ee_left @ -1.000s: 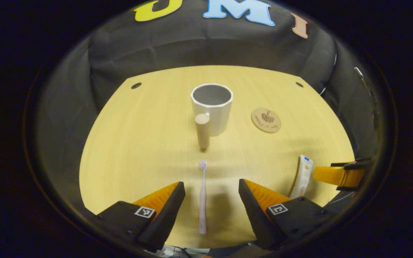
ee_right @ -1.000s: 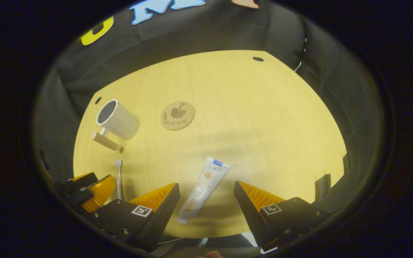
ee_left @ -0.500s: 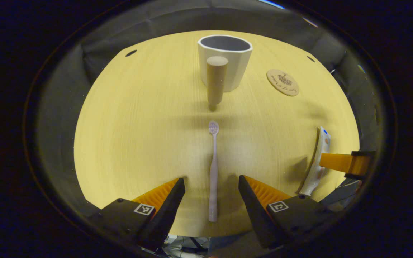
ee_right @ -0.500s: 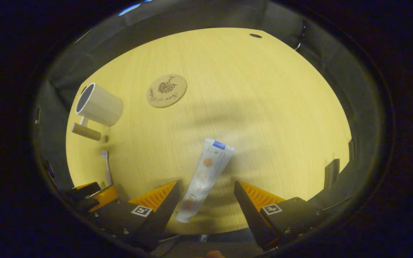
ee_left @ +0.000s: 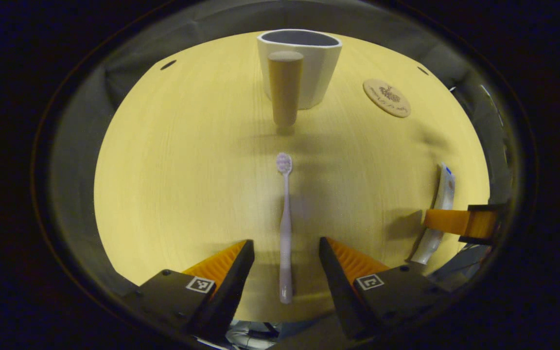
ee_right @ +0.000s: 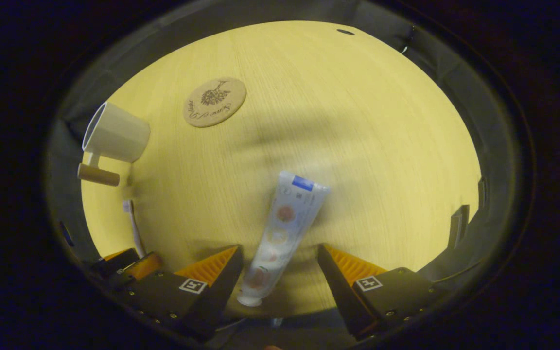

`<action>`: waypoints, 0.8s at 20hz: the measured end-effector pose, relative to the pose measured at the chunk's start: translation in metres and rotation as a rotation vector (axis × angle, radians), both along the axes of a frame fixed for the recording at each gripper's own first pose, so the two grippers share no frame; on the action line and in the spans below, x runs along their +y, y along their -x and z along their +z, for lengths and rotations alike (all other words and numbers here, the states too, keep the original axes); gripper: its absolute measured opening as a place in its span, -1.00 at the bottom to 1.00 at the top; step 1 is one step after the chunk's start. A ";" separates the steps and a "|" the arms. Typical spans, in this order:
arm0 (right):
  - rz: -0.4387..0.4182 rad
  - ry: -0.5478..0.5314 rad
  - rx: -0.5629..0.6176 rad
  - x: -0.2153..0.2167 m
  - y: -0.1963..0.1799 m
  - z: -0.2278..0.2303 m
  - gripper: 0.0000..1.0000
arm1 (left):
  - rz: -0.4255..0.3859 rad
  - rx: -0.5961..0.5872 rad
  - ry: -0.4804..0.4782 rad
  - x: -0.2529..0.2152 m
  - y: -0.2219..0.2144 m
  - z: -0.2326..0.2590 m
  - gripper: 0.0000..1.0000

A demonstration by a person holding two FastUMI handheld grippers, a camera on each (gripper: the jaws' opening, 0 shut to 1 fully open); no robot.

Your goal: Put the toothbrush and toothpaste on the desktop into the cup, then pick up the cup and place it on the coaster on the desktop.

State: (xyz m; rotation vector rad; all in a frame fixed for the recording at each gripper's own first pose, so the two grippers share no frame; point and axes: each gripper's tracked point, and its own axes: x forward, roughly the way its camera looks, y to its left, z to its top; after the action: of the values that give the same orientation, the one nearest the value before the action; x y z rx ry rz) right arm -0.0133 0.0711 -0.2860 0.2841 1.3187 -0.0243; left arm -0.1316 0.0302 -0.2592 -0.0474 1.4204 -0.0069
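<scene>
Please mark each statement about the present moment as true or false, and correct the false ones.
1. The toothbrush lies flat on the desktop between the open fingers of the left gripper. True.
2. The toothpaste is already inside the cup. False: it lies on the desktop, its lower end between the fingers of the right gripper.
3. The cup stands on the coaster. False: the cup stands on the bare desktop, apart from the coaster.
4. The cup has a wooden-looking handle on the side facing the left gripper. True.
5. The right gripper is shut on the toothpaste. False: its fingers are open on either side of the tube.
</scene>
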 end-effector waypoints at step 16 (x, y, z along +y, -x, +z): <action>0.022 -0.073 -0.023 -0.007 0.002 0.000 -0.67 | 0.017 -0.099 0.018 -0.002 -0.007 0.004 -0.79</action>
State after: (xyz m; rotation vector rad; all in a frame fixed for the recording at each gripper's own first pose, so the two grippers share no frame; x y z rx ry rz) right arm -0.0156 0.0642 -0.2860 0.3310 1.3017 0.0457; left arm -0.1243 0.0283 -0.2554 -0.0732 1.3207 -0.0082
